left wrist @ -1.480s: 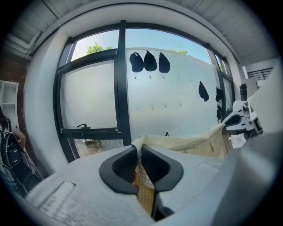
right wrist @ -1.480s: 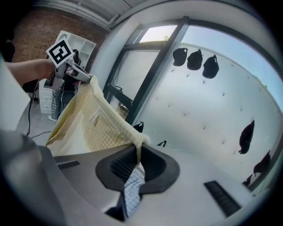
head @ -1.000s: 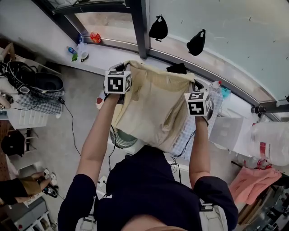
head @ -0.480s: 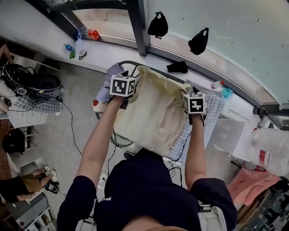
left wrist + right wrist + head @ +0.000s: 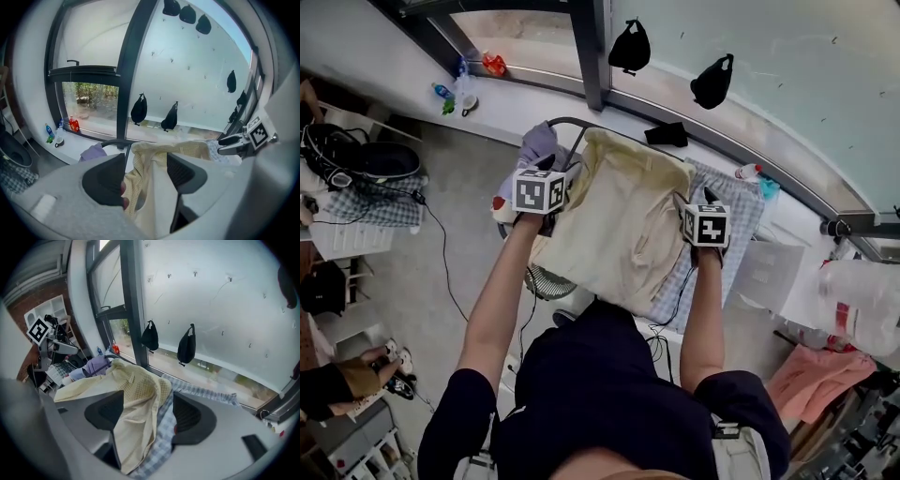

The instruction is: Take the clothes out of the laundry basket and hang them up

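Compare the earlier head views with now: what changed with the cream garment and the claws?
The left claw and right claw came down and their jaws have just been opening, releasing the cream garment, which now lies draped over the rail and checked cloth, loose between the jaws. The black bags stayed put.

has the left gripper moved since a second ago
Yes. The left gripper has dropped lower in the head view, away from the window sill; its fingers have just been opening, with the yellow cloth loose between them.
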The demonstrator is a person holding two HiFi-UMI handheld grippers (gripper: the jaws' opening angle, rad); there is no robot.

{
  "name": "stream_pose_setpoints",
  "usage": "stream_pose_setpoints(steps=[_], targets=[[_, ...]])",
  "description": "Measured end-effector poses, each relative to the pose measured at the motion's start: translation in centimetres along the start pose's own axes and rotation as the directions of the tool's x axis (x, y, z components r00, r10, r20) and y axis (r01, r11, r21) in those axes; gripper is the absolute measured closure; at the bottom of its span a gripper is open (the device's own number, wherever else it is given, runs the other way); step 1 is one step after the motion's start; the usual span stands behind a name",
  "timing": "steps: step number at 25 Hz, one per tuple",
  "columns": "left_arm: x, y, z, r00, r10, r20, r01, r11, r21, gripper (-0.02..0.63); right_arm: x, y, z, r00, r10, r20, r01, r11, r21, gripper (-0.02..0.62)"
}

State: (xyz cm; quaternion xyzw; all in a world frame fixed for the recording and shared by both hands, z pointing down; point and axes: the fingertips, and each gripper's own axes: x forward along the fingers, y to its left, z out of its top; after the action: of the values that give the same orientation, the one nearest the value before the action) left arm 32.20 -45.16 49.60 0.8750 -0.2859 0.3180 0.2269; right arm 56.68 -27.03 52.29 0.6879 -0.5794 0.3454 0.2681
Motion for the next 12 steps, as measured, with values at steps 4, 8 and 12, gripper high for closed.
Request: stream_pose_setpoints(steps=[4,8,12], targets=[[-3.0,-0.7,-0.9,0.998,-0.009,0.058,0.01,1.0,-0.012,0.337,-1.9,1.9,0.1,0.997,0.002,0.082,-0.001,1.0,-0.018,0.265],[-5.4,-1.9,-1.8,0.993,-0.008,0.114,0.011,1.0,-0.025,0.337,-3.4,3.7,-0.5,0.994,0.009,0.11,-0.001,0.997,-0.075,0.267],[-7.2,-4.0,-2.9,0.986,-0.044,0.158,0.046,0.999,-0.005,0.337,-4.7,5.5,-0.7,0.984,0.07,0.162,-0.06,0.996,-0.063,0.265]])
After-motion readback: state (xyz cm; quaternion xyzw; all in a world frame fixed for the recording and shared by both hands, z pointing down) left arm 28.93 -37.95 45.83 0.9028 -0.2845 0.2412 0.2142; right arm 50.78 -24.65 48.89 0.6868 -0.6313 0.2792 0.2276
